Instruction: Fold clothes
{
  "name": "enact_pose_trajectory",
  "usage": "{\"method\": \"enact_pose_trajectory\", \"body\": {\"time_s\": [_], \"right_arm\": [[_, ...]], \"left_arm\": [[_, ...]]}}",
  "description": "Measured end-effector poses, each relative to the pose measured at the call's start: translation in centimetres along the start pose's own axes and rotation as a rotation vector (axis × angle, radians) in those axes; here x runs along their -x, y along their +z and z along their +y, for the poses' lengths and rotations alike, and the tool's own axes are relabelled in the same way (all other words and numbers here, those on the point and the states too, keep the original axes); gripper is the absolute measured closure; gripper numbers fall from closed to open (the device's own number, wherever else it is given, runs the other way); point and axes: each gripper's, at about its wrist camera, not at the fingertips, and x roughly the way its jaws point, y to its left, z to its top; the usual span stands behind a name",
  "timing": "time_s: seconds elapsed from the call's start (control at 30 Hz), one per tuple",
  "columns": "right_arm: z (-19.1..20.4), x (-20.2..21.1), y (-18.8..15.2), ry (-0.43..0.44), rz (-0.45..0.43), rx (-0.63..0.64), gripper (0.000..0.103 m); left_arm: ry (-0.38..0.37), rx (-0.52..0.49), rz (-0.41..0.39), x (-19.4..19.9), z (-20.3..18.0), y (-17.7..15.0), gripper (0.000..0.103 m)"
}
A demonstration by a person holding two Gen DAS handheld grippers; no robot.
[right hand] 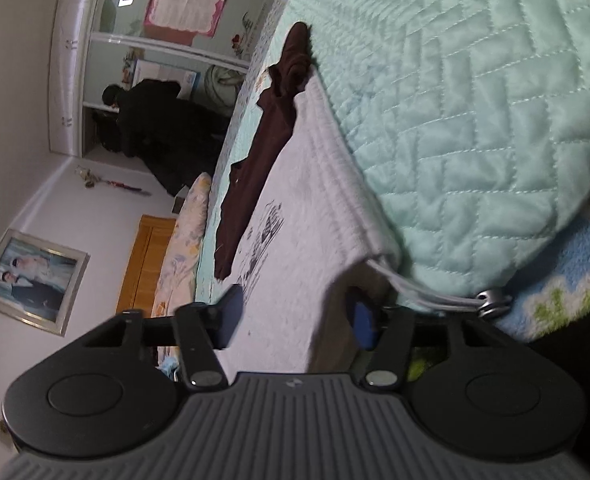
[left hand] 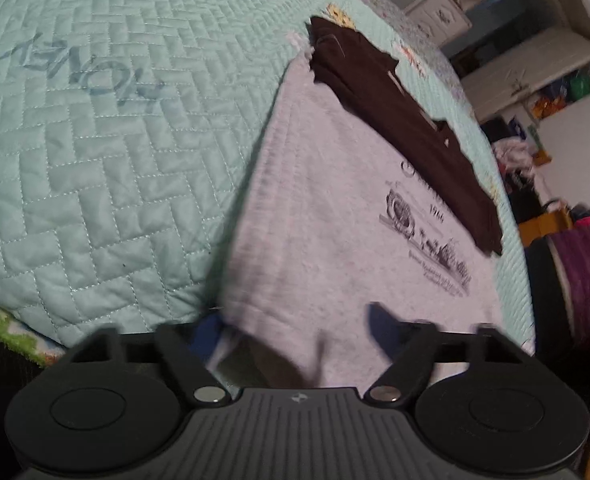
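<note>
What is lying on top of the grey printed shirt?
A dark brown garment lies across the far part of the grey shirt, covering part of its print. What the garment hides cannot be seen.

Right gripper low over near edge of grey shirt, shirt cloth between blue-padded fingers; whether pads press it, unclear. Shirt spread on mint quilted cover, dark print on front. Brown garment lies crumpled along far side of shirt. Beyond bed: floral pillow, framed photo on wall, person in dark clothes by wardrobe.
</note>
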Motion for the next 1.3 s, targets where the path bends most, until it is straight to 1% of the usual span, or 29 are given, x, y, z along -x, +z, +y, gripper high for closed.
{"method": "enact_pose_trajectory", "body": {"time_s": [0.03, 0.07, 0.1, 0.17, 0.2, 0.23, 0.3, 0.37, 0.43, 0.5, 0.53, 0.6, 0.67, 0.7, 0.73, 0.77, 0.8, 0.83, 0.93, 0.97, 1.03, 1.07, 1.1, 1.13, 1.17, 1.2, 1.23, 1.27, 1.3], "right_arm": [[-0.1, 0.0, 0.0, 0.011, -0.005, -0.008, 0.065], [-0.3, 0.0, 0.1, 0.023, -0.010, -0.016, 0.078], [-0.2, 0.1, 0.2, 0.023, -0.016, -0.010, 0.082], [0.1, 0.2, 0.3, 0.023, -0.026, 0.007, 0.084], [0.3, 0.2, 0.3, 0.024, -0.030, 0.017, 0.087], [0.5, 0.2, 0.3, 0.023, -0.034, 0.028, 0.093], [0.7, 0.2, 0.4, 0.028, -0.041, 0.035, 0.094], [0.9, 0.3, 0.6, 0.038, -0.048, 0.031, 0.094], [1.0, 0.4, 0.8, 0.052, -0.055, 0.015, 0.094], [1.2, 0.4, 1.0, 0.035, -0.048, 0.035, 0.094], [1.3, 0.4, 1.1, 0.026, -0.045, 0.046, 0.094], [1.1, 0.6, 1.1, -0.005, -0.054, 0.053, 0.094], [0.6, 0.7, 1.2, -0.035, -0.045, 0.042, 0.088], [0.2, 1.0, 1.1, -0.036, -0.033, 0.008, 0.084], [-0.3, 1.3, 1.0, -0.036, -0.020, -0.027, 0.077], [-0.3, 2.0, 0.9, -0.058, -0.029, -0.011, 0.062], [-0.2, 2.6, 0.6, -0.080, -0.039, 0.007, 0.057], [-0.2, 3.1, 0.5, -0.100, -0.044, 0.021, 0.056], [-0.7, 3.4, 0.6, -0.081, -0.063, 0.009, 0.055], [-0.8, 3.2, 0.8, -0.072, -0.067, 0.013, 0.054], [-0.8, 1.9, 1.0, -0.051, -0.057, 0.020, 0.050], [-0.7, 1.2, 1.1, -0.057, -0.051, 0.036, 0.047], [-0.5, 0.5, 1.3, -0.063, -0.045, 0.053, 0.047], [-0.3, -0.2, 1.4, -0.070, -0.039, 0.069, 0.048], [0.0, -0.3, 1.5, -0.086, -0.038, 0.090, 0.054], [0.5, -0.4, 1.5, -0.114, -0.030, 0.123, 0.067], [0.9, -0.4, 1.4, -0.140, -0.025, 0.153, 0.075], [1.1, -0.2, 1.3, -0.152, -0.031, 0.158, 0.080], [1.2, 0.1, 1.2, -0.128, -0.044, 0.140, 0.083]], "left_arm": [[-0.017, 0.018, -0.004, 0.1, 0.3, 0.1, 0.080], [-0.031, 0.017, -0.008, 0.1, 0.3, 0.1, 0.079], [-0.044, 0.017, -0.011, 0.1, 0.3, 0.1, 0.080], [-0.070, 0.005, -0.022, 0.3, 0.1, 0.1, 0.082], [-0.082, -0.005, -0.029, 0.3, -0.1, 0.1, 0.082], [-0.089, -0.001, -0.032, 0.4, -0.2, 0.1, 0.082], [-0.105, 0.010, -0.039, 0.5, -0.2, 0.3, 0.082], [-0.120, 0.041, -0.042, 0.7, 0.1, 0.4, 0.082], [-0.120, 0.060, -0.046, 1.0, 0.3, 0.4, 0.082], [-0.127, 0.055, -0.048, 1.3, 0.3, 0.5, 0.082], [-0.115, 0.054, -0.050, 1.4, 0.3, 0.5, 0.082], [-0.115, 0.071, -0.049, 1.3, 0.7, 0.6, 0.082], [-0.083, 0.063, -0.030, 1.0, 0.8, 0.4, 0.082], [-0.066, 0.059, -0.021, 0.9, 0.9, 0.4, 0.082], [-0.048, 0.055, -0.009, 0.6, 1.1, 0.3, 0.082], [-0.041, 0.053, -0.005, 0.4, 1.3, 0.1, 0.082], [-0.039, 0.057, -0.001, 0.3, 1.5, 0.0, 0.082], [-0.040, 0.065, 0.002, 0.1, 1.8, 0.0, 0.081], [-0.037, 0.067, 0.006, -0.1, 2.0, 0.0, 0.080], [-0.035, 0.063, 0.007, -0.2, 2.0, 0.0, 0.080], [-0.038, 0.064, 0.009, -0.3, 2.0, 0.0, 0.079], [-0.038, 0.064, 0.010, -0.3, 2.0, 0.0, 0.079], [-0.036, 0.062, 0.011, -0.3, 2.0, 0.1, 0.079], [-0.035, 0.061, 0.012, -0.4, 2.1, 0.1, 0.079], [-0.034, 0.058, 0.013, -0.3, 2.0, 0.1, 0.079], [-0.037, 0.047, 0.014, -0.3, 1.8, 0.1, 0.078], [-0.040, 0.037, 0.016, -0.3, 1.7, 0.2, 0.080], [-0.053, 0.039, 0.016, -0.3, 1.6, 0.2, 0.081], [-0.075, 0.051, 0.014, -0.2, 1.7, 0.2, 0.083]]}}
